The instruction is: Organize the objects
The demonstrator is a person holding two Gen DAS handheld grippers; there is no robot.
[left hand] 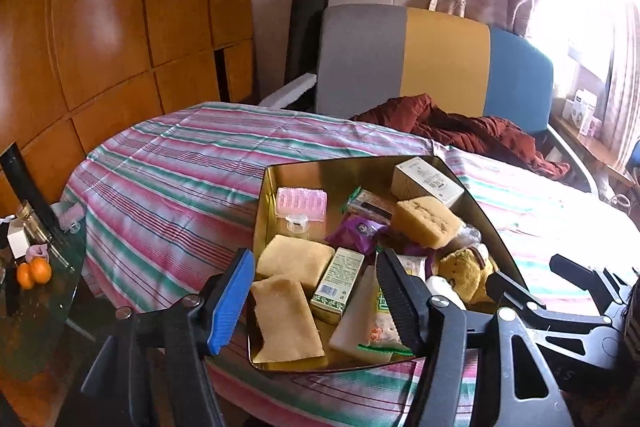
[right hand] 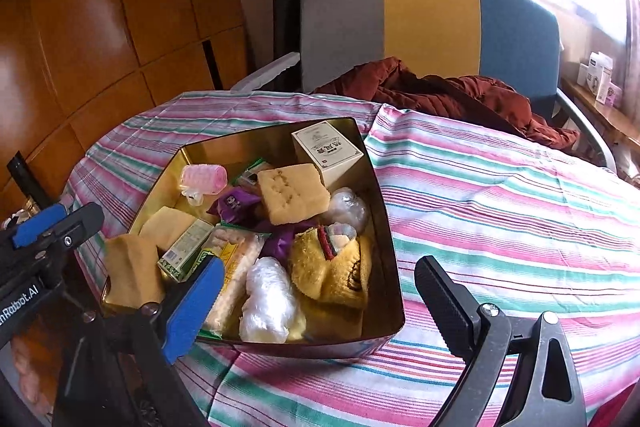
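Table (right hand: 500, 195): the biggest thing I see — round, under a cloth striped pink, green and white, filling the middle of both views.
Chair (right hand: 432, 27): behind the table, its back in grey, yellow and blue panels, with a rust-red garment (right hand: 460, 95) heaped on the seat against the table's far edge.
Side table (left hand: 44, 307): glass-topped, low at the left of my left view, with two oranges (left hand: 34, 273) on it.
Tin (right hand: 394, 267): a gold, angular, open box on the cloth toward the table's near left; every item I can make out lies inside it.
Contents, far end: a white carton (right hand: 328, 151) stands in the far corner, a yellow sponge (right hand: 294, 193) leans just in front of it, and a pink hair roller (right hand: 204, 179) lies at the far left wall.
Contents, near end: a yellow plush toy (right hand: 332, 271), a white plastic-wrapped bundle (right hand: 268, 303), a snack packet (right hand: 236, 263), a green-and-white box (right hand: 184, 251) and two tan pads (left hand: 288, 291) side by side — packed touching one another.
Left gripper (left hand: 316, 299): I have it over the tin's near left part, jaws spread, nothing between the pads.
Right gripper (right hand: 320, 311): jaws wide apart and empty — the blue pad (right hand: 192, 311) is over the tin's near left rim, the black finger (right hand: 444, 307) outside its right wall, above the cloth.
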